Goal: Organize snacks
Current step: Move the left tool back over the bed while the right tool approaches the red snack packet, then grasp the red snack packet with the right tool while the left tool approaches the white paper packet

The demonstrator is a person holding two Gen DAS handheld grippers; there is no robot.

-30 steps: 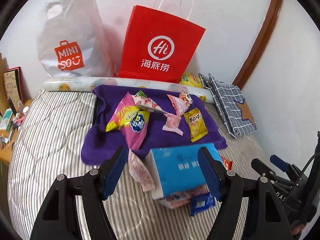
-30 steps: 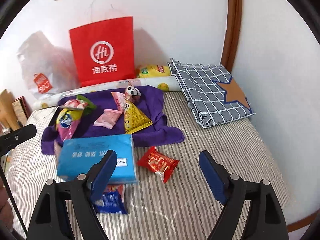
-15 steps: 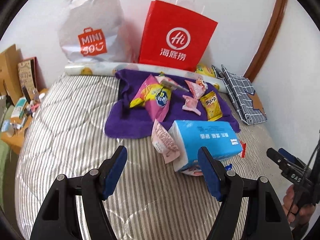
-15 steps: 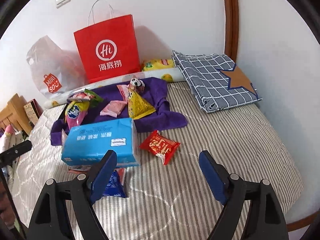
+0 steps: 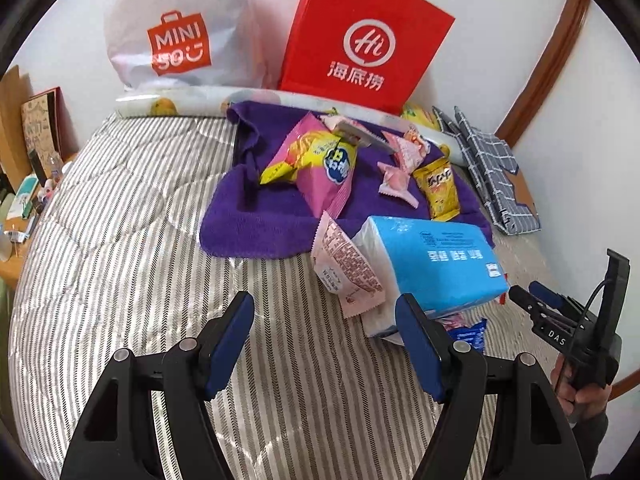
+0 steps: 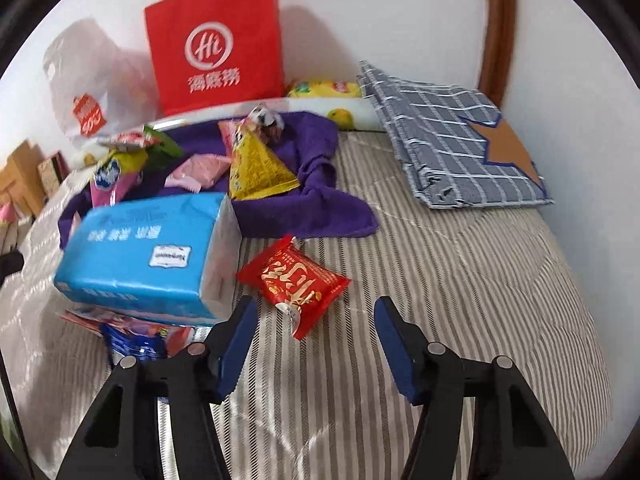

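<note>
A red snack packet (image 6: 294,280) lies on a striped bedspread (image 6: 460,280) just ahead of the right gripper (image 6: 314,344), nearer its left jaw. The right jaws have just been closing but stand apart, with only the packet's near corner between their tips and no pad pressing on it. Left of that jaw, a blue tissue pack (image 6: 148,252) rests on top of a small blue packet (image 6: 132,344) and other flattened wrappers.

The left gripper (image 5: 326,340) hovers with jaws spread over bare bedspread (image 5: 120,260), holding nothing. Just past its right jaw lies the same blue tissue pack (image 5: 436,264), with a pale pink sachet (image 5: 346,272) leaning against its near end.

Farther beyond both pairs of jaws, a purple towel (image 5: 260,224) is spread on the bed. On it lie a pink and yellow snack bag (image 5: 320,164), a small pink wrapped sweet (image 5: 394,182), a yellow packet (image 5: 438,188) and a few other wrappers bunched at the back.

Behind the towel a red paper bag (image 5: 364,40) and a white plastic shopping bag (image 5: 180,28) stand against a white wall; what they hold cannot be seen. A fruit-printed roll (image 5: 168,106) lies along their base. To the right of the jaws, a folded blue checked cloth (image 6: 456,148) with a brown star lies near a curved wooden frame (image 6: 496,32). In the left view a hand (image 5: 576,392) holds the right gripper (image 5: 534,304).
</note>
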